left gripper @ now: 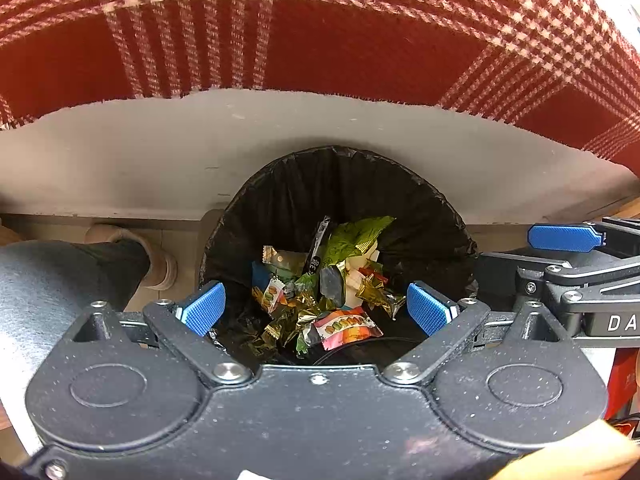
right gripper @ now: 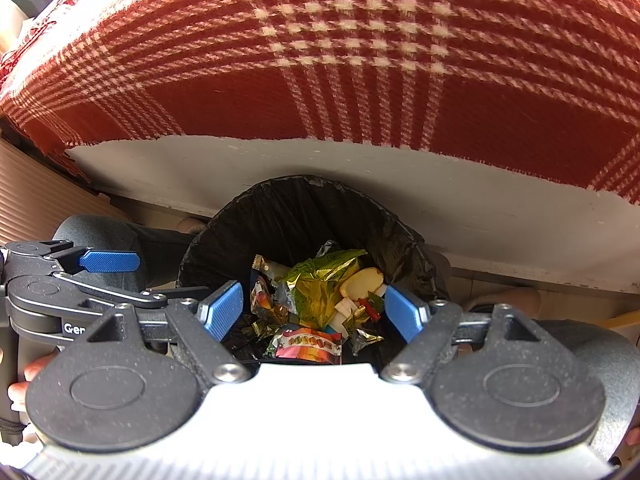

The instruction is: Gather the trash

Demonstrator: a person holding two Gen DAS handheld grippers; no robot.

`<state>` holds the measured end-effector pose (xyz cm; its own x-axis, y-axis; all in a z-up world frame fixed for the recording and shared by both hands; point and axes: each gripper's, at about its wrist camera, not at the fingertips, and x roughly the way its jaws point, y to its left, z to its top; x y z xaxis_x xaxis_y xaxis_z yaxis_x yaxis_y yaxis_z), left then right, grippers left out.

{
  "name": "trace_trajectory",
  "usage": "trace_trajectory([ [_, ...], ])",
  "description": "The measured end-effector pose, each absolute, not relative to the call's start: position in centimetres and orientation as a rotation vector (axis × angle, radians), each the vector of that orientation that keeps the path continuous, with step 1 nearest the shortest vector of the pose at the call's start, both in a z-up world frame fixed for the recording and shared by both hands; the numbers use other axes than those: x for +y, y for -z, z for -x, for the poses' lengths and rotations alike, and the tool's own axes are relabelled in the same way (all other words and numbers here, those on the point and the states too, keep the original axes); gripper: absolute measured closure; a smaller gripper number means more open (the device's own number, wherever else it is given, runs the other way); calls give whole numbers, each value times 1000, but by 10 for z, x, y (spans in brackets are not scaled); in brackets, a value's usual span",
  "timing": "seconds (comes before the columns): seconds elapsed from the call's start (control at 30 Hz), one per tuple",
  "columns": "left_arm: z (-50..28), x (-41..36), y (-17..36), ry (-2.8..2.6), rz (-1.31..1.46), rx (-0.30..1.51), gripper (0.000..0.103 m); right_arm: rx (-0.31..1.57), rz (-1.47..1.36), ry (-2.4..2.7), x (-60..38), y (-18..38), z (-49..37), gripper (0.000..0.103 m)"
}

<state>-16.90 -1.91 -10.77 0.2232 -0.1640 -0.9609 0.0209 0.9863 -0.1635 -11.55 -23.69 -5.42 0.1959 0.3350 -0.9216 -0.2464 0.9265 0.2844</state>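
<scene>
Trash sits in the bin (left gripper: pixel 436 216), a round can with a black liner, directly under both cameras. I count a mixed pile at the bottom: green foil bag (left gripper: pixel 356 236), gold wrappers (left gripper: pixel 372 292), pink candy packet (left gripper: pixel 346 326), black sachet (left gripper: pixel 318 246), and what looks like a piece of bread (right gripper: pixel 362 282) in the right view.

Left hand-held gripper (left gripper: pixel 316 310) is spread wide, nothing between the blue pads. Right hand-held gripper (right gripper: pixel 314 310) likewise spread wide and empty. Both point steeply down into the bin mouth, side by side; each shows at the edge of the other's view.

My read: the drop-off is done for whatever was carried here, since both are empty above the pile. I see no loose trash outside the bin in either view, but the views cover little beyond it, so I can't say whether anything is left to collect elsewhere.

Around: red-and-white plaid cloth (left gripper: pixel 320 32) hangs over the far side, covering the edge of a grey-white counter (left gripper: pixel 160 160) whose front face stands just behind the bin. Person's legs in grey trousers (left gripper: pixel 48 280) and a beige shoe (left gripper: pixel 160 268) sit to the left of the bin on the floor.

Obstructions: bin mouth is clear. The counter front and overhanging cloth are close on the far side, so I'd lift up and back toward the near side before any swing.
</scene>
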Motion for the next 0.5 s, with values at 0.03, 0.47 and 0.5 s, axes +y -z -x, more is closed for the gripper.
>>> trace_trajectory([
  [0.03,169,-19,108,128,124,1341,6,1312,-79,-408,-237,54,115,17],
  [0.47,170,-20,109,130,123,1343,6,1313,-80,-410,-237,55,116,17],
  [0.5,169,-20,109,129,123,1343,6,1313,-80,-410,-237,55,116,17],
])
